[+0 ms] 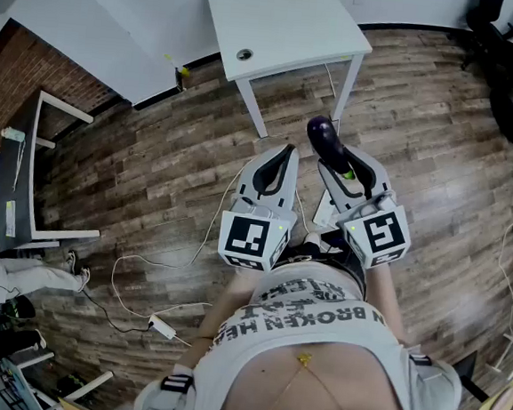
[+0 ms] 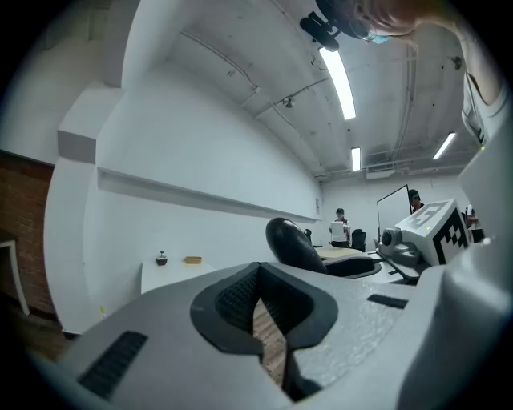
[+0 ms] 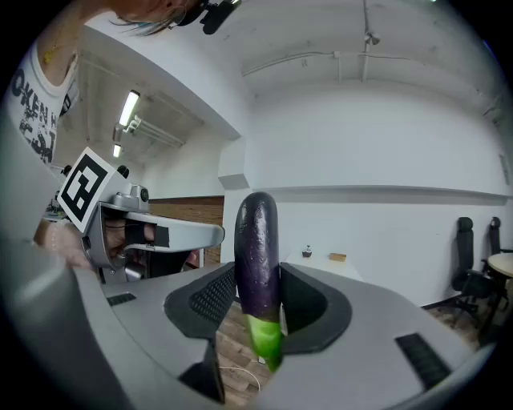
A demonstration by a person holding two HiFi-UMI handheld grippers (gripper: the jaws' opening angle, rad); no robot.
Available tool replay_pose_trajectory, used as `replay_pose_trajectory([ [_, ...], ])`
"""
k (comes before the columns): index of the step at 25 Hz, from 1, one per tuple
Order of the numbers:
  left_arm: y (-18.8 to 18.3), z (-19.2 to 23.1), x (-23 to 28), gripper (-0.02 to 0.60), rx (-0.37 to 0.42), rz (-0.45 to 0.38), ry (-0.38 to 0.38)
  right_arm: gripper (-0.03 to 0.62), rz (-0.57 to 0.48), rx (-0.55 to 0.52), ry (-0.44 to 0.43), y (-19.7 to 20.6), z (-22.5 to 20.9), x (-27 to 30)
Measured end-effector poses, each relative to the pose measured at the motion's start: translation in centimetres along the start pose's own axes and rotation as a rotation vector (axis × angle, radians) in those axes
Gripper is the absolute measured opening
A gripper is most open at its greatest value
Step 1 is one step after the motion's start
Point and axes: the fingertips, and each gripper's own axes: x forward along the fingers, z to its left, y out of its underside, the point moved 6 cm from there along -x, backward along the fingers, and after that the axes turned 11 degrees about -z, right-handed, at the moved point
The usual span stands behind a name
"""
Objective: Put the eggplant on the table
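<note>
My right gripper (image 1: 342, 165) is shut on a dark purple eggplant (image 1: 323, 136) near its green stem end. In the right gripper view the eggplant (image 3: 258, 248) stands nearly upright between the black pads of the right gripper (image 3: 258, 298), purple end up. My left gripper (image 1: 287, 149) is beside it on the left, its jaws closed together with nothing in them. The left gripper view shows the left gripper (image 2: 258, 279) pinched shut, with the eggplant (image 2: 292, 244) to its right. The white table (image 1: 290, 24) stands ahead of both grippers, a short way beyond them over the wooden floor.
A small round object (image 1: 244, 54) lies on the table near its front edge. Black office chairs (image 1: 508, 88) stand at the far right and a dark desk (image 1: 13, 178) at the left. Cables and a power strip (image 1: 164, 327) lie on the floor. People (image 2: 341, 228) stand far off.
</note>
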Motion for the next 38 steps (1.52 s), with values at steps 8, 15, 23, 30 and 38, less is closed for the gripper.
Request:
replay_pose_trajectory([
  [8,0.6,-0.7,0.5,-0.002,-0.004,-0.001,-0.036,0.17,-0.027,0.006,-0.003,-0.1,-2.1,-0.6],
  [15,2.2,-0.4,-0.5,-0.002,-0.031,0.026,-0.095,0.17,-0.028,0.024,-0.008,0.9,-3.4,-0.3],
  [23,2.7,3.7,1.8,-0.002,-0.056,0.016,-0.061,0.17,-0.016,0.025,0.023,1.4,-3.5,3.8],
  [30,3.1,9.8,5.4,-0.002,-0.078,0.025,0.018,0.17,0.001,0.015,0.052,1.8,-3.2,10.2],
  [38,2.7,16.0,7.9,-0.002,-0.095,0.03,0.072,0.17,0.008,0.006,0.105,1.7,-3.5,16.8],
])
